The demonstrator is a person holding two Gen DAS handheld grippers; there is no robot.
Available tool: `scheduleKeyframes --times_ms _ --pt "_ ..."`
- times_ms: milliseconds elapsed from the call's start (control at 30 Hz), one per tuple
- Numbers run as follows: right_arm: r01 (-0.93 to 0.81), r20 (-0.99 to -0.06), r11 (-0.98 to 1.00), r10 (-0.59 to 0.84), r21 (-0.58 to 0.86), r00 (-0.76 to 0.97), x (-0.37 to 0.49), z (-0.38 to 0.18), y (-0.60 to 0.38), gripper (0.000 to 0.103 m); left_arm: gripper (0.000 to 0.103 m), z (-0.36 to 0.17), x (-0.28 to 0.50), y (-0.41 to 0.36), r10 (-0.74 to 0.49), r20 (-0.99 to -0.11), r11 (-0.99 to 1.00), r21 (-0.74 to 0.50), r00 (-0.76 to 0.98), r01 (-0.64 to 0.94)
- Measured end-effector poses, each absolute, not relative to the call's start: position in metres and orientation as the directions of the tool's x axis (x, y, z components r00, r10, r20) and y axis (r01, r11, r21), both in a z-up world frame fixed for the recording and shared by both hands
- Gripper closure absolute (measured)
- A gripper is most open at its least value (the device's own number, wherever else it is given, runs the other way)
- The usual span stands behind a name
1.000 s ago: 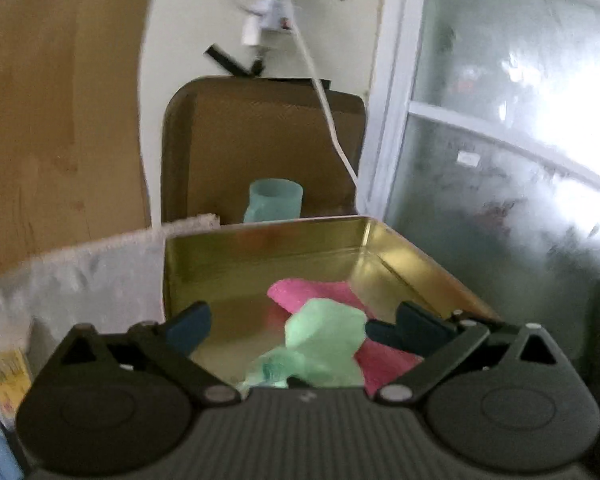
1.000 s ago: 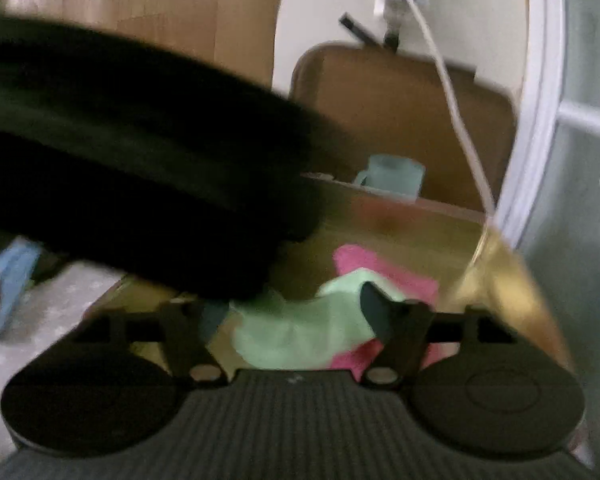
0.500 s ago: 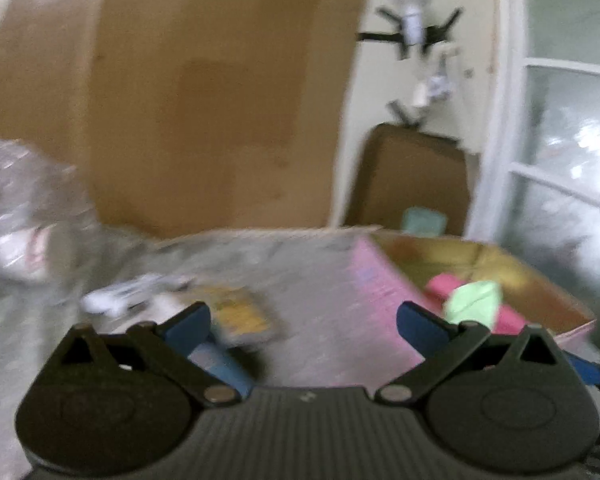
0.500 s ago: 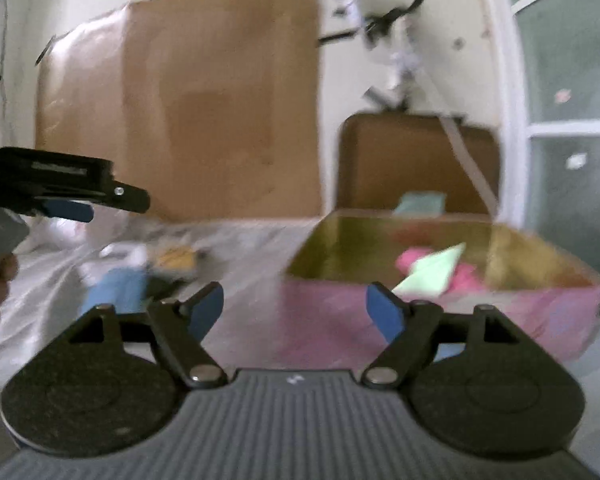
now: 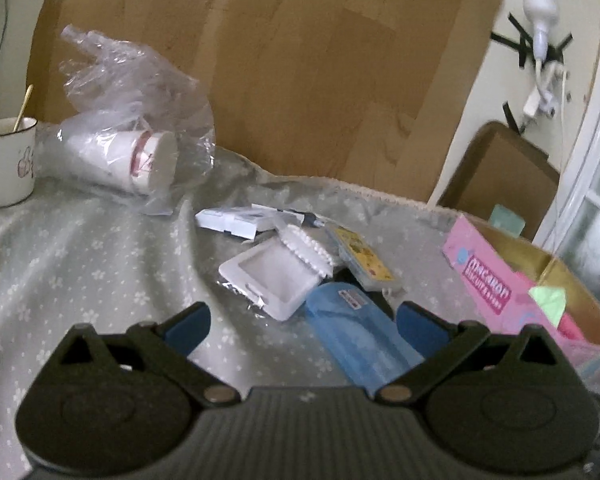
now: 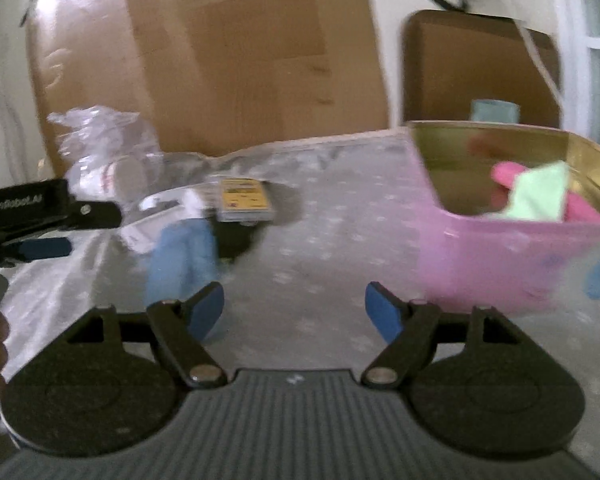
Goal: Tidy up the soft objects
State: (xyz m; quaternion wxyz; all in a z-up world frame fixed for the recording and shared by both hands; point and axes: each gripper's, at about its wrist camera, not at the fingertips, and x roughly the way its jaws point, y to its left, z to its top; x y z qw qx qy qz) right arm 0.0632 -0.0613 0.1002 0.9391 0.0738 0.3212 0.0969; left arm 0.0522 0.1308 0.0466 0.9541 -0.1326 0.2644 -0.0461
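**Both grippers pulled back from the tin, cloths left inside**

Since a second ago you've drawn both grippers out of the pink tin [image 6: 496,256], and the views have swung from its gold interior to the cluttered tablecloth [image 5: 80,264] left of it. Your left gripper [image 5: 302,322] has its blue pads spread wide with nothing between them; your right gripper [image 6: 294,312] is spread the same way and empty.

Inside the tin, the pale green cloth [image 6: 538,196] lies crumpled, one corner poking up above the near wall, draped over the bright pink cloth [image 6: 508,172], which shows behind it and to its right. Both sit toward the tin's right side.

Left of the tin lie a blue case [image 5: 360,336], nearest your left gripper, a white box [image 5: 272,276] beside it, and a yellow-labelled packet [image 5: 364,260] just behind. Farther left sit a plastic bag [image 5: 132,92] around paper cups [image 5: 140,160] and a white mug [image 5: 6,164].
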Motion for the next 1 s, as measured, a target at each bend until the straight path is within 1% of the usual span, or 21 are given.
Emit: scheduleKeyframes --times_ms 100,167,300,367,433,533,600,667,1000 --pt "-0.237 -0.608 0.951 0.308 0.198 0.731 0.069 0.099 -0.042 0.022 0.001 0.047 0.051 0.136 -0.164 -0.487 0.953 -0.302 0.858 0.011" --pt "-0.282 -0.618 0.942 0.331 0.179 0.713 0.070 0.098 -0.031 0.015 0.001 0.047 0.052 0.137 -0.172 -0.488 0.949 -0.314 0.855 0.012" --pt "-0.342 -0.658 0.931 0.336 0.125 0.674 0.078 0.092 -0.010 0.015 0.000 0.046 0.051 0.135 -0.197 -0.494 0.946 -0.323 0.847 0.031" --pt "-0.350 -0.693 0.931 0.320 0.102 0.647 0.083 0.087 -0.002 0.017 0.000 0.046 0.050 0.133 -0.202 -0.493 0.946 -0.320 0.846 0.039" --pt "-0.352 -0.697 0.929 0.325 0.110 0.639 0.086 0.087 -0.001 0.017 0.000 0.046 0.049 0.132 -0.211 -0.493 0.945 -0.323 0.844 0.048" --pt "-0.351 -0.699 0.929 0.331 0.121 0.634 0.087 0.087 -0.003 0.026 0.000 0.046 0.049 0.130 -0.223 -0.493 0.944 -0.326 0.841 0.060" --pt "-0.344 -0.695 0.932 0.323 0.116 0.642 0.087 0.086 -0.003 0.037 0.000 0.046 0.049 0.128 -0.232 -0.494 0.943 -0.325 0.838 0.069" --pt "-0.344 -0.687 0.931 0.327 0.119 0.648 0.085 0.087 -0.003 0.046 0.000 0.046 0.048 0.127 -0.242 -0.494 0.942 -0.326 0.835 0.081" --pt "-0.342 -0.684 0.933 0.323 0.113 0.654 0.083 0.087 -0.002 0.046 0.000 0.045 0.048 0.123 -0.254 -0.505 0.943 -0.320 0.825 0.095"
